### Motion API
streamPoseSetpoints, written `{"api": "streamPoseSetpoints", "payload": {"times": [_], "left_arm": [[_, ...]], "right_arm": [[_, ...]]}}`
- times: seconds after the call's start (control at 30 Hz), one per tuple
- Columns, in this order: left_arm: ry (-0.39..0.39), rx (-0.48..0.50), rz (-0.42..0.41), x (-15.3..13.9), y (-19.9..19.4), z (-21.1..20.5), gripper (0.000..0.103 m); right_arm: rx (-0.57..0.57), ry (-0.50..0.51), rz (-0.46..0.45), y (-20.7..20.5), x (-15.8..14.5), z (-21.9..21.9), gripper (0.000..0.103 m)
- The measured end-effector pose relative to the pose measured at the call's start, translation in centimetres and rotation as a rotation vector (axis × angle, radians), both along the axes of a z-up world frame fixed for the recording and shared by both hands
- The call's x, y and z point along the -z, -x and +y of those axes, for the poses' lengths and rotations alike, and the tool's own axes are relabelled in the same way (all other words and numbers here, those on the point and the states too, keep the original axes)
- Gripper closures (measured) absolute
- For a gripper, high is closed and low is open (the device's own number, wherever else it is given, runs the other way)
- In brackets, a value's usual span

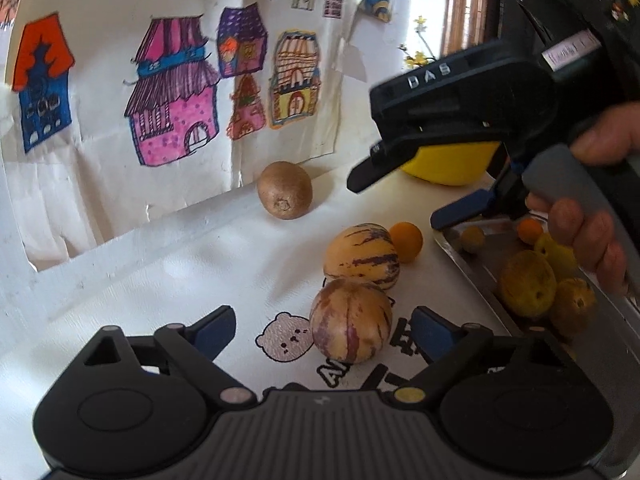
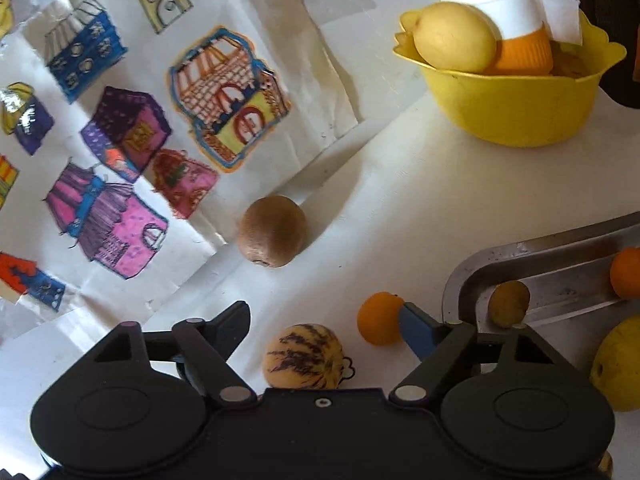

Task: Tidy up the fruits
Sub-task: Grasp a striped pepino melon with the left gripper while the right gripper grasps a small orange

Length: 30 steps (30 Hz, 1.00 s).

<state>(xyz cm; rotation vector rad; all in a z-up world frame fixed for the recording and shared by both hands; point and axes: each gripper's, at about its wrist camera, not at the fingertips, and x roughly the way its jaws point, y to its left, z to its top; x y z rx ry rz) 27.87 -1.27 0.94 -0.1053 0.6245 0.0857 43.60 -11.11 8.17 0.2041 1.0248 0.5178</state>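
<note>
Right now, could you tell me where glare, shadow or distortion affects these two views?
Left wrist view: window blown out white, wall drawings bowed by the fisheye. Right wrist view: kiwi casts a soft shadow to the right, metal tray shows dull reflections.

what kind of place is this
Probably a home: a child's coloured house drawings cover the wall, and a metal tray of fruit and a yellow plastic bowl sit on a white tablecloth.

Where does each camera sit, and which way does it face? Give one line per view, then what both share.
Left wrist: on the left gripper, open, facing a striped melon; the right gripper and hand show.
Right wrist: on the right gripper, open, facing the wall; only its fingers show.
Shared: kiwi, steel tray.
</note>
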Motion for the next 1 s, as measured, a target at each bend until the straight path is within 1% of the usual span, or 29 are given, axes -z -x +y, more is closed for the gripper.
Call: {"api": "streamPoseSetpoints", "payload": {"times": [0.13,0.3,0.37,0.53,0.7,0.8,1.0], "left_arm": [[0.029,-0.011,0.004,0.4,-0.5,0.5,0.012],[0.091,-0.006,0.01,0.9,-0.9,1.1,0.023],[0.102,-0.003,0.012,1.0,-1.0,1.2,0.025],[0.12,0.011,0.009,1.2,-1.3,1.1,0.035],[0.143,0.031,0.004,1.2,-1.4,1.1,0.047],[0.15,0.036,0.002,1.2,-1.6,1.0,0.051],[0.167,0.023,-0.001,1.1,-1.6,1.1,0.051]], "right_arm": [[0.03,0.035,-0.015,-0.4,0.7,0.3,0.027],[0.062,0.068,-0.005,-0.6,1.8,0.3,0.034],[0.077,0.065,0.006,-0.7,2.3,0.1,0.037],[0.1,0.061,0.016,-0.9,2.9,0.1,0.045],[0.122,0.051,0.014,-1.0,3.1,-0.1,0.05],[0.129,0.051,0.007,-1.0,3.1,-0.2,0.055],[0.136,0.067,-0.014,-0.9,3.3,-0.2,0.06]]}}
